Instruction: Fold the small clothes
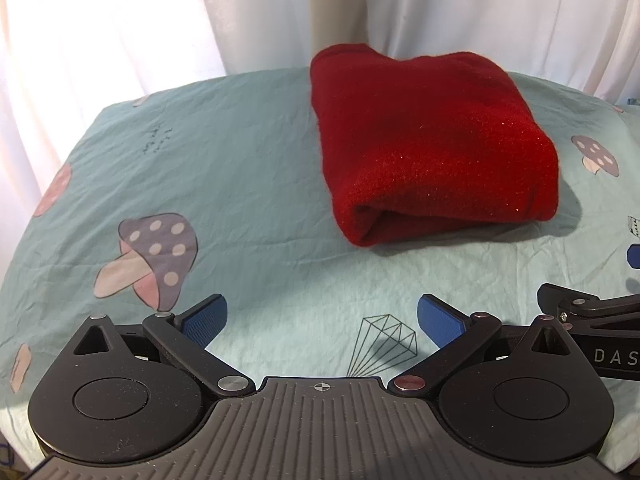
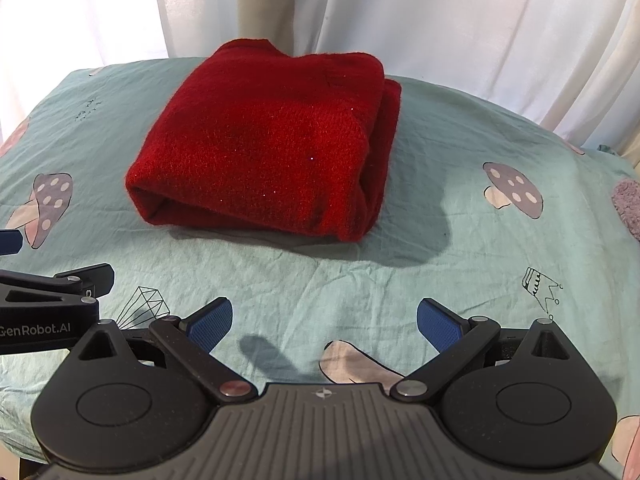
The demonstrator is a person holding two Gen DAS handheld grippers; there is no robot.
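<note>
A red knitted garment [image 1: 432, 140] lies folded into a thick rectangular bundle on the teal printed sheet [image 1: 240, 184]. In the right wrist view the same red garment [image 2: 264, 148] sits ahead and slightly left. My left gripper [image 1: 322, 320] is open, well short of the bundle, with nothing between its blue pads. My right gripper [image 2: 324, 322] is open too, empty, hovering over the sheet [image 2: 460, 248] in front of the bundle. Each gripper shows at the edge of the other's view: the right one [image 1: 592, 320] and the left one [image 2: 48, 296].
White curtains [image 1: 120, 20] hang behind the table's far edge. A fuzzy purple item [image 2: 628, 208] lies at the right edge of the sheet. Mushroom, diamond and crown prints dot the cloth.
</note>
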